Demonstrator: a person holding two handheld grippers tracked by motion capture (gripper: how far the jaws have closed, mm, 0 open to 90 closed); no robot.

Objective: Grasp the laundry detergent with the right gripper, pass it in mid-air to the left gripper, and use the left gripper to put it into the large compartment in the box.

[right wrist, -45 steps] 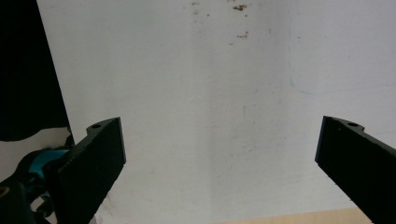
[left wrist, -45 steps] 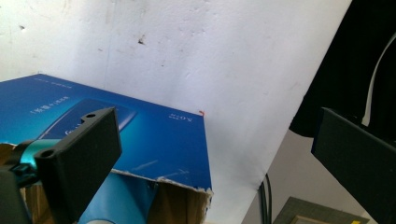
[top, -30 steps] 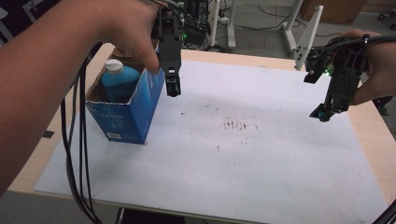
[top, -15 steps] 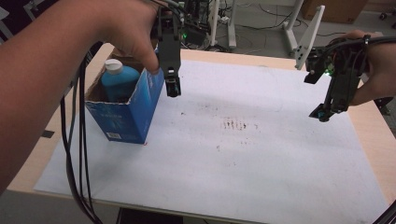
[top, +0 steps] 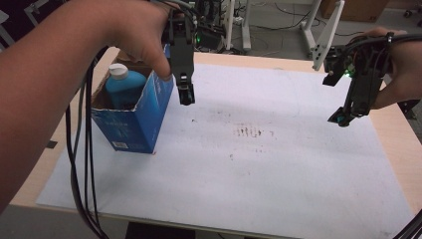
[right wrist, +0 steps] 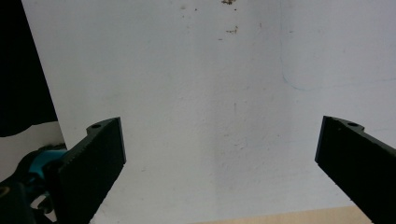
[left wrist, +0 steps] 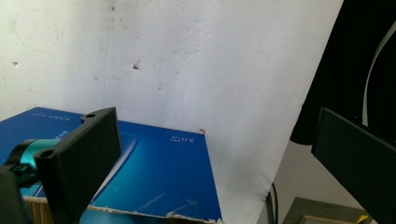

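Note:
An open-topped blue cardboard box [top: 134, 119] stands on the left of the white sheet [top: 278, 164], and a blue bottle [top: 122, 85] with a white cap sits inside it. My left gripper [top: 185, 95] hangs just off the box's right wall, pointing down. In the left gripper view it [left wrist: 212, 123] is open, and the box's blue side [left wrist: 163, 172] lies under its left jaw. My right gripper [top: 341, 118] hovers above the sheet's far right part. It [right wrist: 219, 128] is open, with bare white sheet between its jaws.
Dark smudges [top: 251, 132] mark the middle of the sheet. The wooden table [top: 398, 134] shows beyond the sheet's right edge. Black cables [top: 79, 164] hang off the left arm by the box. White stand legs [top: 326, 35] and electronics stand behind the table.

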